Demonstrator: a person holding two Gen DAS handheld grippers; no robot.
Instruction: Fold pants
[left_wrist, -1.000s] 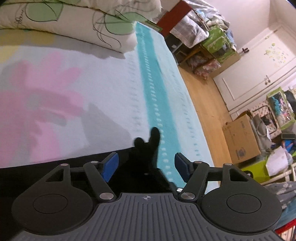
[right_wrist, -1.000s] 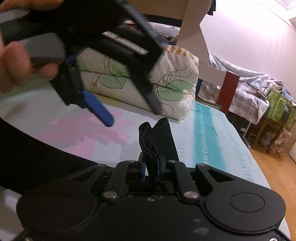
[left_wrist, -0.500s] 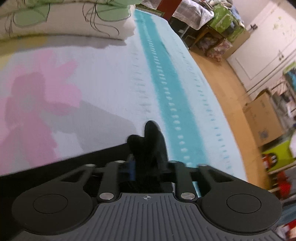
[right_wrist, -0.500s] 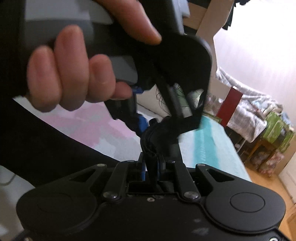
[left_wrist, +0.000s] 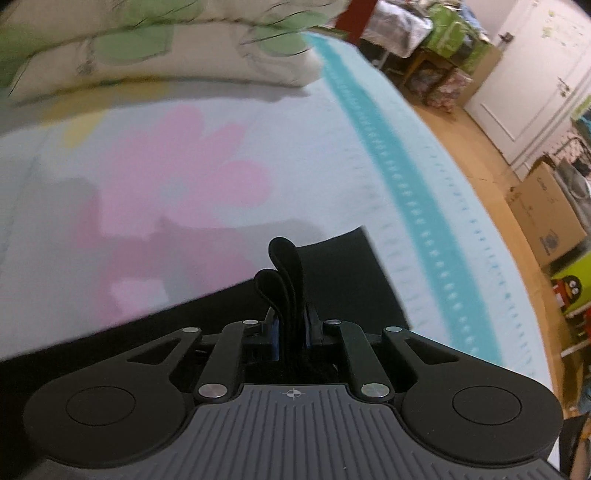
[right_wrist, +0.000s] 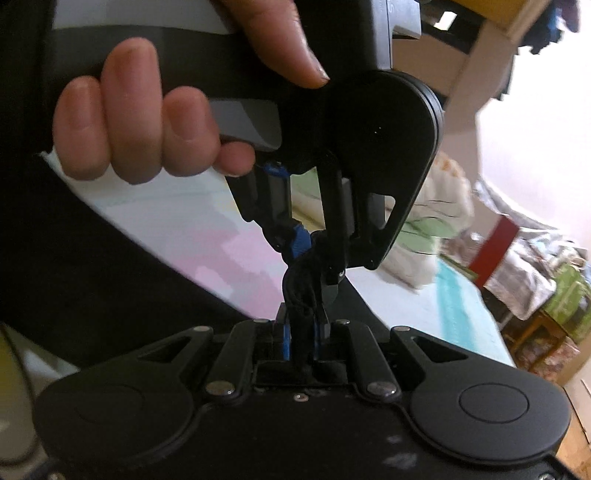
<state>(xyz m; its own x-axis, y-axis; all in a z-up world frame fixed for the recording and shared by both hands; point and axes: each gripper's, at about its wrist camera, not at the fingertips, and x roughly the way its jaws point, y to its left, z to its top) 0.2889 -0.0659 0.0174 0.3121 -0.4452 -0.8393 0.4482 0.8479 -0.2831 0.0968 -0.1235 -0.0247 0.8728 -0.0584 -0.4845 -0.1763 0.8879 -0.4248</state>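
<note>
**Now both grippers have the same bunch of cloth**

Well, the change is on my left side. A second ago the left gripper (left_wrist: 291, 332) stood wide open over the black fabric pants (left_wrist: 343, 280), blue pads apart; half a second ago it was closing; now its jaws are drawn tight on a gathered, looped edge of the cloth that sticks up between them. My right gripper (right_wrist: 301, 341) was clamped on its bunch through all three moments and is clamped on it now, jaws nearly together with black folds squeezed between.

From the right wrist view, the left gripper (right_wrist: 314, 254), gripped by my left hand (right_wrist: 147, 122), has come from off to one side to directly above the right one, and both pinch what looks like the same twist of fabric. I judge this a handover or regrasp ahead of the next fold.

The rest of the pants lies spread on the pale floral bedsheet (left_wrist: 184, 177).

Count: two grippers, one hand visible, one pair of pants, one sheet, one leaf-printed folded quilt (left_wrist: 159, 48).
</note>
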